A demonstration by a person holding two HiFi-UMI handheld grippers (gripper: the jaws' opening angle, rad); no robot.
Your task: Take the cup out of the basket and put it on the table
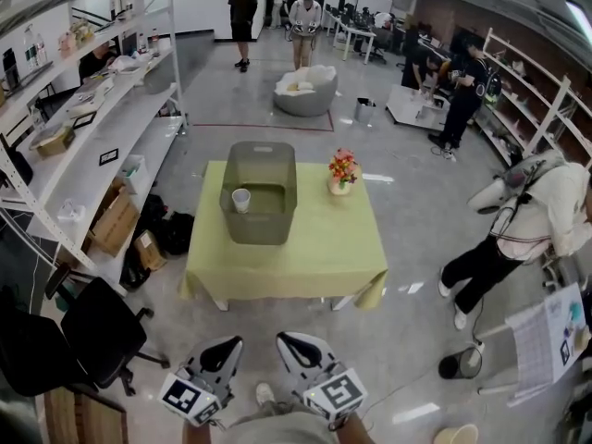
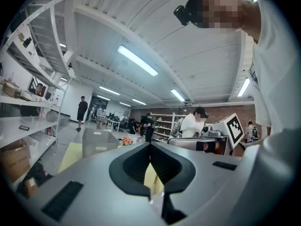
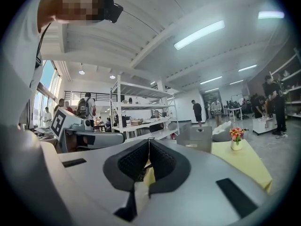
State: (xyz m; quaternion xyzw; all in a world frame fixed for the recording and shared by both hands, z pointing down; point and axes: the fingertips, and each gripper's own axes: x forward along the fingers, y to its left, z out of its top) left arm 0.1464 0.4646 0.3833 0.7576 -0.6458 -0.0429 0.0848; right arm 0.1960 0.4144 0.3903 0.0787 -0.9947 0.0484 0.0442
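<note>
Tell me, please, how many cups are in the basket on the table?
1. A white cup stands upright near the left wall of the grey basket; I see no other, though the walls could hide one.

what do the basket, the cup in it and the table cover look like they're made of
The basket looks like translucent grey plastic, as the cover's colour shows through its walls. The cup is plain matte white, either paper or plastic; it is too small to tell. The table cover is probably yellow-green fabric, since it hangs in soft folds at the corners.

White cup (image 1: 241, 200); translucent grey basket (image 1: 263, 226); yellow-green tablecloth (image 1: 314, 252); orange-pink flowers (image 1: 343, 166).
</note>
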